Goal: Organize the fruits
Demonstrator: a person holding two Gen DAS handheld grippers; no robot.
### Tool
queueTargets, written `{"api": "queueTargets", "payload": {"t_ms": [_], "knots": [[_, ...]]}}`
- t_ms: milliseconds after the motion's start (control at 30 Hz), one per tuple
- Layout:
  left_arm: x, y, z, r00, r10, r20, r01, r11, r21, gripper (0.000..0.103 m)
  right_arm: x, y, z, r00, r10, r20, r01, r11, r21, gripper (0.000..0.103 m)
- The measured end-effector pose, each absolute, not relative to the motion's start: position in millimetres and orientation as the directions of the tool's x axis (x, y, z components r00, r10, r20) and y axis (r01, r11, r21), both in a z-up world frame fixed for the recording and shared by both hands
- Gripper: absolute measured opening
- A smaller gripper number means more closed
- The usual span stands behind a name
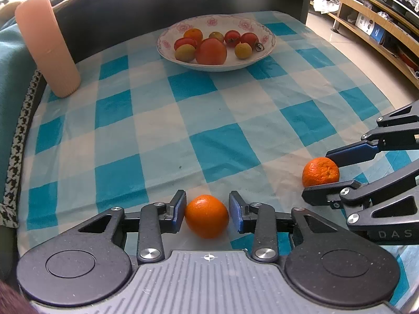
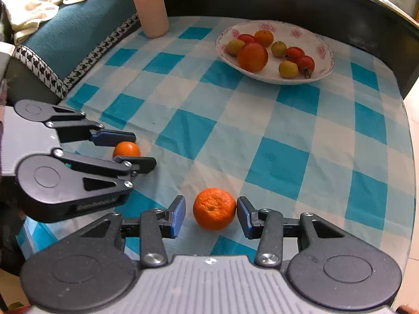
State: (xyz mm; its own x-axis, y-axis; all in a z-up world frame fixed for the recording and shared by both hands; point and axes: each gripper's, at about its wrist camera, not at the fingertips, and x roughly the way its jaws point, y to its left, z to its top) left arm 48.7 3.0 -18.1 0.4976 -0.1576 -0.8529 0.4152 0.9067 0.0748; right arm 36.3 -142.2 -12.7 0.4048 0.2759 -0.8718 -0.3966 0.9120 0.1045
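The left tool [image 1: 207,213] clasps a smooth orange [image 1: 206,216] between its blue pads, the fruit resting on the checked table [image 1: 209,110]. The right tool [image 2: 210,214] brackets a rough-skinned orange [image 2: 214,208]: its right pad touches the fruit, its left pad stands just clear. Farther out, a flowered plate [image 1: 269,39] holds tomatoes and other fruit, well apart from both oranges.

Two grippers, a mandarin each

Right gripper [image 2: 210,216] brackets a rough mandarin [image 2: 214,208] near the table's [image 2: 288,136] front edge; left gripper [image 2: 138,151] pinches another [image 2: 126,149].
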Motion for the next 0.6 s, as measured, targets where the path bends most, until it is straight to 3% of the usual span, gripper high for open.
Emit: {"api": "queueTargets", "payload": {"t_ms": [167,267,600], "knots": [[47,2,-18,0.503,-0.153,-0.851,0.419,0.904,0.086,0.044,36,-145,-15,0.399,0.255,-0.881,-0.378,0.921,0.095,0.056],[45,2,-18,0.505,-0.148,-0.851,0.418,0.904,0.091,0.043,35,-145,-13,0.399,0.260,-0.880,-0.370,0.923,0.105,0.050],[47,-8,-2,0.512,-0.162,-0.844,0.413,0.907,0.076,0.042,32,-137,6,0.442,0.282,-0.851,-0.375,0.921,0.111,0.048]]}}
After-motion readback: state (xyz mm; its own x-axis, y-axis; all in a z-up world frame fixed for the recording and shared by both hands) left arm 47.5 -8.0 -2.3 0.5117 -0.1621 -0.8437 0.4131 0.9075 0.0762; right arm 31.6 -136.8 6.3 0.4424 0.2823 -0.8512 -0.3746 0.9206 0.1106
